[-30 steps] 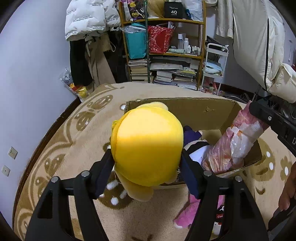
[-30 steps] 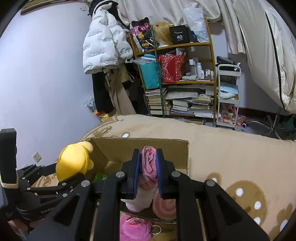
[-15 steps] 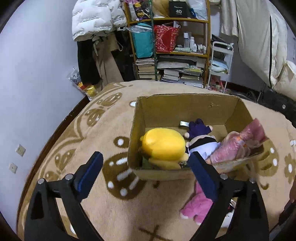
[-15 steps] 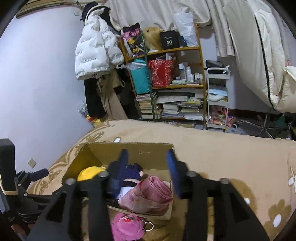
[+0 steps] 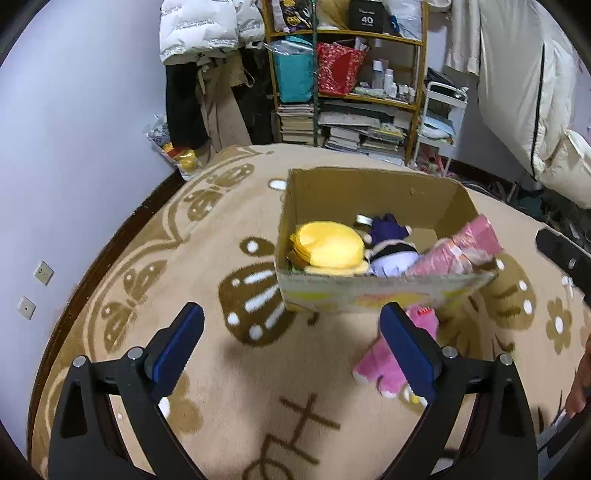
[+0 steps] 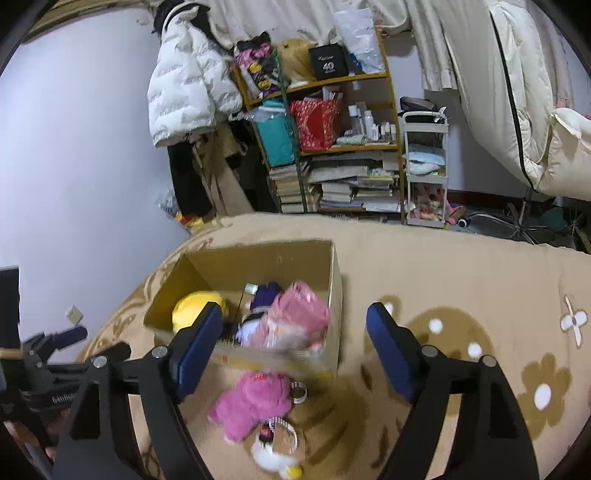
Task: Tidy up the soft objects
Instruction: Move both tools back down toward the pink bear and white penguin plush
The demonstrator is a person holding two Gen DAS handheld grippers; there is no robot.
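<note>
We note the left gripper (image 5: pixel 291 345) nearest in its own view, jaws spread wide and holding nothing, hovering over the beige patterned rug (image 5: pixel 207 236). The right gripper (image 6: pixel 293 347) likewise has its jaws wide apart and empty. Just beyond the left gripper's right finger, a pink plush toy (image 5: pixel 388 360) lies on the rug, against the near wall of the cardboard box (image 5: pixel 369 295); in the right wrist view the same pink plush toy (image 6: pixel 255 400) lies near a small white and yellow toy (image 6: pixel 275 459), both outside the box. Inside the cardboard box (image 6: pixel 334 291) we see, from left to right, a yellow plush (image 5: pixel 327 249), a purple and white doll (image 5: pixel 391 251) and a pink wrapped roll (image 5: pixel 458 249) leaning over the box's right near corner. Farther off, at the far edge of the rug, stands a wooden shelf (image 5: pixel 347 33) stacked with books and bags, a white puffer jacket (image 6: pixel 188 92) hanging to its left and a white trolley (image 6: pixel 424 170) to its right.
</note>
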